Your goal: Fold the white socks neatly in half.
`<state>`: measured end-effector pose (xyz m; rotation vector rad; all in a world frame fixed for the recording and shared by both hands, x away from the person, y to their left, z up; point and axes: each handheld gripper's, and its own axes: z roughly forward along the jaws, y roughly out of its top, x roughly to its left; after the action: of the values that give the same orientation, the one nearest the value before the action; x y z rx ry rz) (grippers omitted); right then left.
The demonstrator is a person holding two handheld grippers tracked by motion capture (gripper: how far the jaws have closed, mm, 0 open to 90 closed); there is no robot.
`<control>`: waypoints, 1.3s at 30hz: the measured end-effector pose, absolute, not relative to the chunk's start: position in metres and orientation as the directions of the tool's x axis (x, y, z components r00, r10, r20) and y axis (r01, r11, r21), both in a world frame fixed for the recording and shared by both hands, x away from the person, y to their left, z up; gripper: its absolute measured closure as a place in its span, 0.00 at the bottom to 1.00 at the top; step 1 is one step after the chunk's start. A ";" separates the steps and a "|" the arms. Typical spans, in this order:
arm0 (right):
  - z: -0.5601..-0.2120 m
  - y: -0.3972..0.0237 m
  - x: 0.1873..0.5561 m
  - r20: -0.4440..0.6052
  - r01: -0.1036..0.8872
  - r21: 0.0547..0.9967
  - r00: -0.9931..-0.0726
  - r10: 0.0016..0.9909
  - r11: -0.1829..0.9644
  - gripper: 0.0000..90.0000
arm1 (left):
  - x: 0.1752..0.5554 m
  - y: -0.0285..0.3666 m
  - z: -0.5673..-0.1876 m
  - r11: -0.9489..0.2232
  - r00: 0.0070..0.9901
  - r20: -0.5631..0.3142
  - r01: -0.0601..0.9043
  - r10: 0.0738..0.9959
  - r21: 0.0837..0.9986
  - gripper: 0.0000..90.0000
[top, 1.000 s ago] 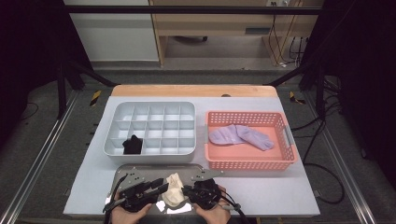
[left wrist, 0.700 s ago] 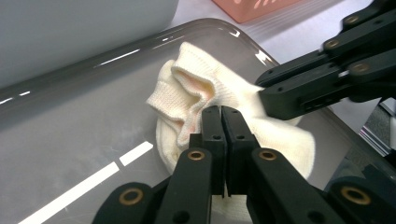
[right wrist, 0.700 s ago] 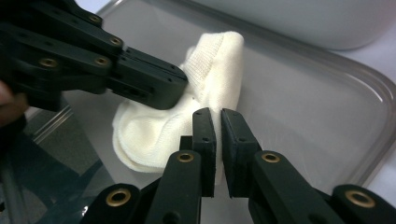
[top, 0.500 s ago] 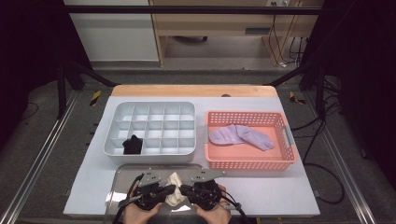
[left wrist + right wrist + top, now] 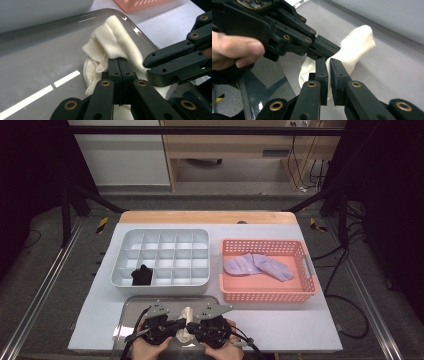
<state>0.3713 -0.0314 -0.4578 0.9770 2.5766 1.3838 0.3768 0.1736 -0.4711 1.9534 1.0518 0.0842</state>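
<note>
A cream sock [image 5: 187,316] lies bunched on the grey tray [image 5: 135,304] at the table's front edge. My left gripper [image 5: 176,325] and right gripper [image 5: 193,327] meet over it, tips almost touching. In the left gripper view the left gripper [image 5: 119,67] is shut, pinching a fold of the sock [image 5: 110,40], with the right gripper [image 5: 150,67] just to its right. In the right gripper view the right gripper [image 5: 328,67] is shut on the sock [image 5: 357,42], whose fabric shows between the pads. There the left gripper [image 5: 335,49] crosses just above.
Behind the tray stands a white compartment box [image 5: 165,251] with a black item [image 5: 142,275] in a front-left cell. A salmon basket [image 5: 270,296] to the right holds purple socks [image 5: 257,266]. The table's near edge runs just under my hands.
The left gripper has moved in toward the sock and its jaws have closed on it. The sock is now bunched between the two grippers. The right gripper has barely moved.
</note>
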 end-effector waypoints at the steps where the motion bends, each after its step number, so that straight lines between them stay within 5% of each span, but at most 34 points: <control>1: -0.458 -0.031 0.371 0.233 0.500 0.769 -0.799 0.555 0.398 0.95 | 0.377 0.176 -0.469 -0.240 0.639 -0.324 0.634 0.697 0.735 1.00; 13: -0.457 -0.033 0.373 0.230 0.513 0.764 -0.783 0.577 0.391 0.95 | 0.366 0.221 -0.460 -0.215 0.582 -0.302 0.655 0.755 0.725 1.00; 39: -0.463 -0.005 0.374 0.229 0.472 0.748 -0.844 0.485 0.468 0.94 | 0.368 0.203 -0.477 -0.267 0.606 -0.296 0.666 0.738 0.697 1.00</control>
<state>0.3738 -0.0053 -0.4630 0.8728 2.6779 1.3566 0.3685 0.2030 -0.4768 1.9972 1.1101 0.1101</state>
